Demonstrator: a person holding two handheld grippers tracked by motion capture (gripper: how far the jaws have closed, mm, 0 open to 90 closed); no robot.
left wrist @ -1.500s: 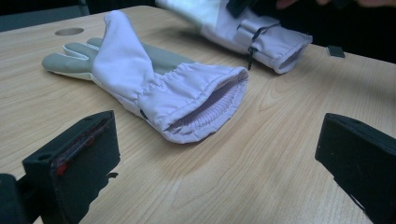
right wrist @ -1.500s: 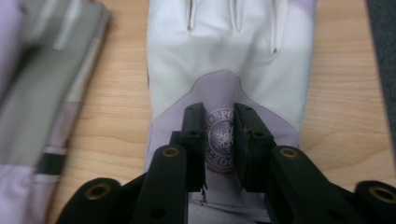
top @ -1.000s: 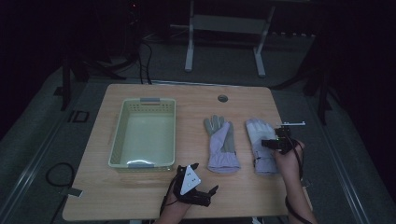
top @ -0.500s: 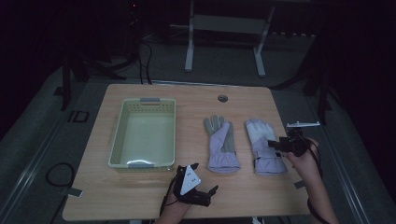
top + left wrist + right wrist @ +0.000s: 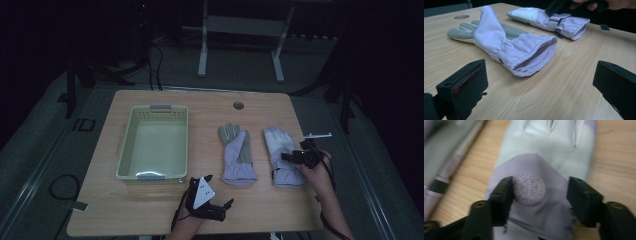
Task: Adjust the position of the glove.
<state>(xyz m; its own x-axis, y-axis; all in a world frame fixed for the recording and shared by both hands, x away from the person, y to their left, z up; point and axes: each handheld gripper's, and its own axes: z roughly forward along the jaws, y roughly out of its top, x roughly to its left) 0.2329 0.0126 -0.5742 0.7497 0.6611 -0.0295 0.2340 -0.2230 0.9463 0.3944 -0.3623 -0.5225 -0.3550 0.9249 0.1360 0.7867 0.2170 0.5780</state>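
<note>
Hovering over the right-hand glove (image 5: 282,160), the right tongs (image 5: 292,156) stand with jaws apart, one on each side of the round snowflake badge (image 5: 529,187) on the glove's lilac back; the jaws have just been closing a little, with the glove between them, and whether the pads press the cloth I cannot tell. This glove lies flat on the bench (image 5: 200,107), fingers pointing away from the person. A second glove (image 5: 236,155) lies just beside it, nearer the middle, its cuff opening toward the left tongs (image 5: 220,209). Those left tongs rest near the front edge of the bench, spread wide and gripping nothing. A pale green basket (image 5: 125,145) sits on the left part of the bench.
</note>
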